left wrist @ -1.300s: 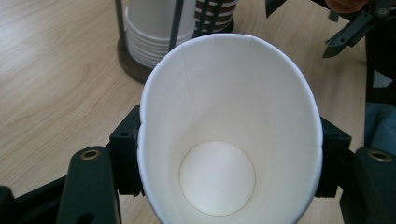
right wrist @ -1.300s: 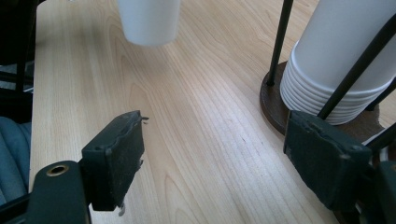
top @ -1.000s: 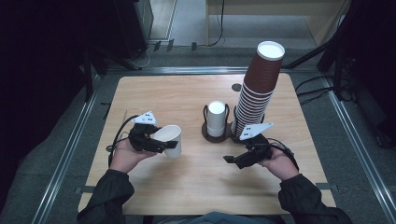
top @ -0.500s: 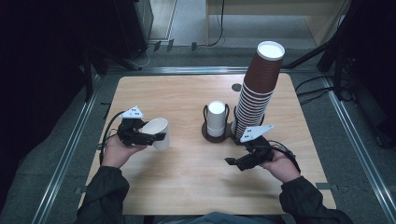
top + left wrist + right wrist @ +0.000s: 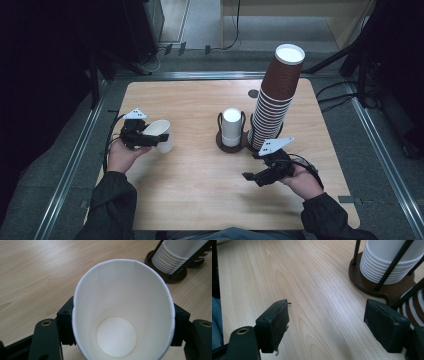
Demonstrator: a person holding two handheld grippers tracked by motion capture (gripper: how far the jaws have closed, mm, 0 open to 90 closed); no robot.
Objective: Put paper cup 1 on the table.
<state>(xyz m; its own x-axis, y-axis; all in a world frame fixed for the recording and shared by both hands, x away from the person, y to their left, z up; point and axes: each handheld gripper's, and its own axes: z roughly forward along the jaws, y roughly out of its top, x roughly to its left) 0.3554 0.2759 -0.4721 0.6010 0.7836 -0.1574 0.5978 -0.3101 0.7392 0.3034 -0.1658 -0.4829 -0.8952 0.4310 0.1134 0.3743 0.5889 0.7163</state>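
Fingers of the left gripper are clenched on a white paper cup, one black pad pressed to each side of its wall just below the rim. The cup is seen tilted, its open mouth turned toward the gripper's camera and its round base visible inside; in the high view the cup is held at the left part of the wooden table. Whether the cup touches the tabletop cannot be told. The right gripper is shown released, its jaws spread wide apart with bare wood grain between them; in the high view it is held near the table's front right, just in front of the tall brown cup stack. A short stack of white cups is seated in a dark wire holder at the table's middle, touching nothing else, beside the brown stack. The same white stack is seen near the right gripper's outer jaw.
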